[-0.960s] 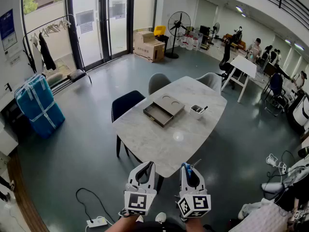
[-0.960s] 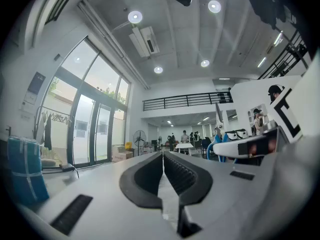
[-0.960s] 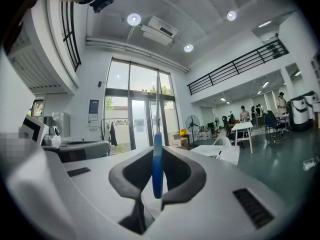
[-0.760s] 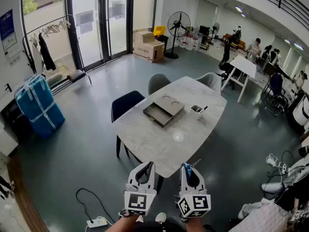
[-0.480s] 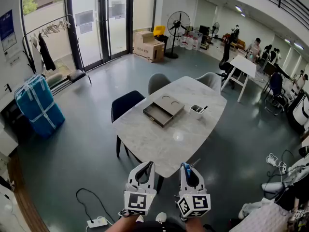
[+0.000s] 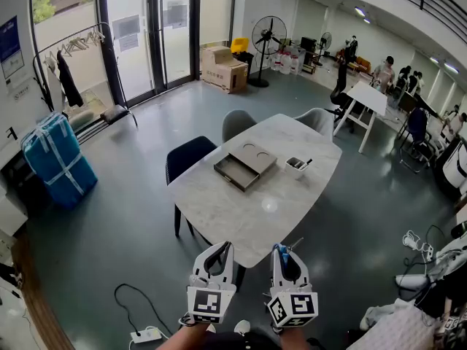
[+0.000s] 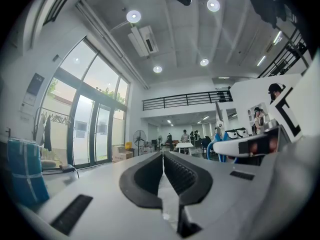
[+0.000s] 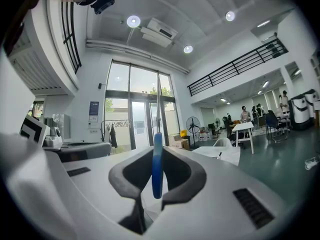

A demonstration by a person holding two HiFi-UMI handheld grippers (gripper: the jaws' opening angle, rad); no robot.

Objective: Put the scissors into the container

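left gripper: jaws together, nothing between | right gripper: clamps scissors at blue handle | container: near table right edge; both grippers off its near edge

Head view high, well back from table, gripper views looking across room, all sharing glass doors
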